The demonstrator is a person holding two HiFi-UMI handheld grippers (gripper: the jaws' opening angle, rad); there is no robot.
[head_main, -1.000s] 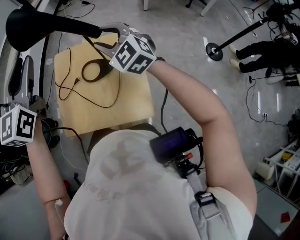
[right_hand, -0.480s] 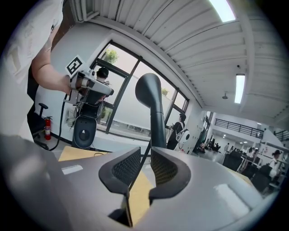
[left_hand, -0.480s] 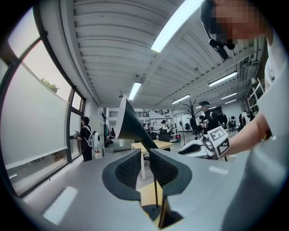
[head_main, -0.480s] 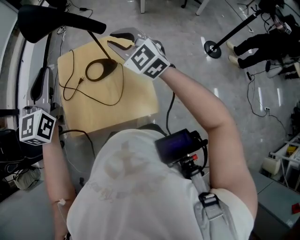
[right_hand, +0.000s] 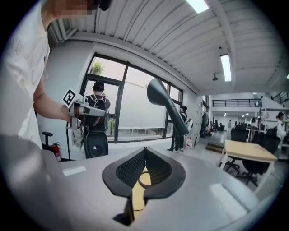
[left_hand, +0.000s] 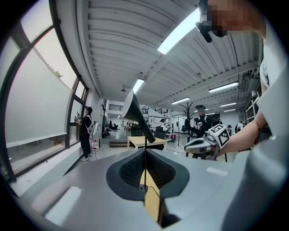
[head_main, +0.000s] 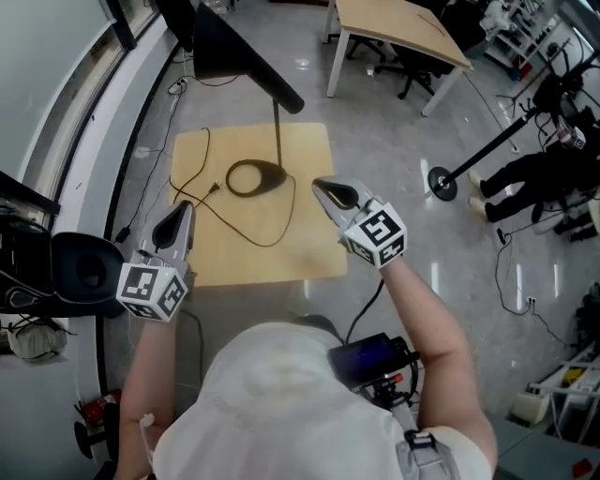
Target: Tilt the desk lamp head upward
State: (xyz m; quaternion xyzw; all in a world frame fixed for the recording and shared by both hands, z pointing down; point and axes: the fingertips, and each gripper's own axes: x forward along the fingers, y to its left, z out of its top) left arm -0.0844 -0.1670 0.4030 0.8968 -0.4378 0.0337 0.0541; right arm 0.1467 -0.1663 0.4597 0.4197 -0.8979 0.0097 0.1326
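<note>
The black desk lamp stands with its round base (head_main: 255, 176) on a small wooden table (head_main: 309, 253). A thin stem (head_main: 278, 131) carries the long lamp head (head_main: 230, 52), which slants above the table's far edge. My left gripper (head_main: 184, 212) is at the table's near left and my right gripper (head_main: 324, 190) at its near right, both apart from the lamp. Their jaws have just been closing and stand shut with nothing between them. The left gripper view shows the lamp head (left_hand: 135, 115) ahead of the shut left gripper (left_hand: 145, 151). The right gripper view shows the lamp head (right_hand: 165, 106) past the right gripper (right_hand: 145, 149).
The lamp's black cable (head_main: 211, 202) loops over the table's left half. A black round seat (head_main: 89, 272) stands left of the table by the window wall. A larger wooden desk (head_main: 403, 23) is at the back right, a stand's round foot (head_main: 441, 183) to the right. A person (left_hand: 86, 131) stands by the window.
Both grippers have drawn back from the lamp to the table's near side, and their jaws have shut. The right one has left the lamp's neck. The head view now takes in the whole table.
</note>
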